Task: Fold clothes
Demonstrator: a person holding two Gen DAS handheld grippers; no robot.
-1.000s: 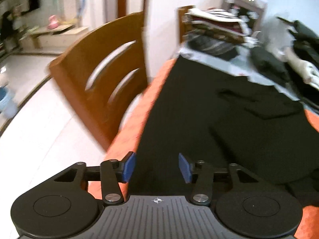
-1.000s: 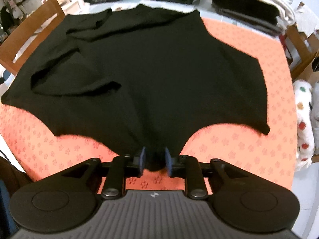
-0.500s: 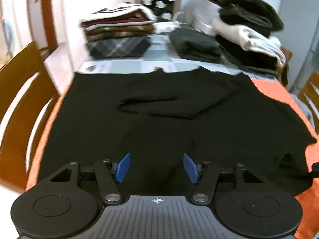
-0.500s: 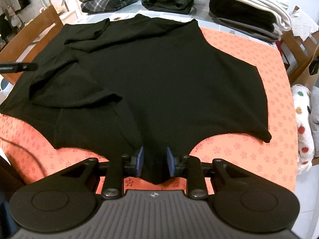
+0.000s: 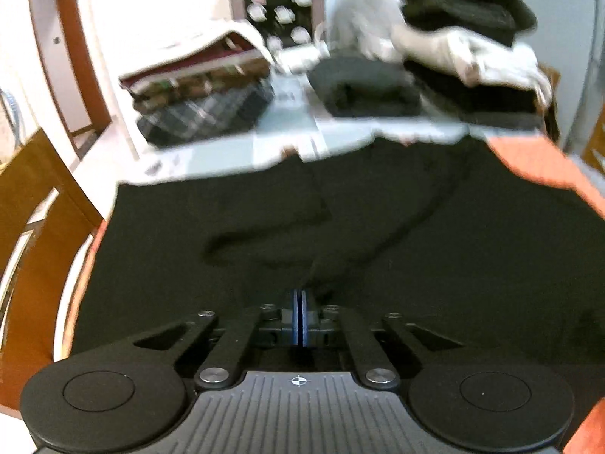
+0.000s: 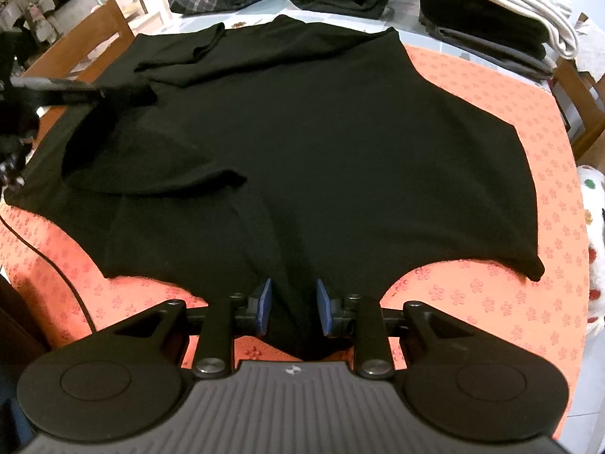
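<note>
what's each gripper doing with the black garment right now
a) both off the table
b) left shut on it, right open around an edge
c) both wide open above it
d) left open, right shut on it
b: the left gripper has its blue pads pressed together with a ridge of the black garment rising from them, while the right gripper shows a gap between its pads, with the garment's near edge lying in it.
</note>
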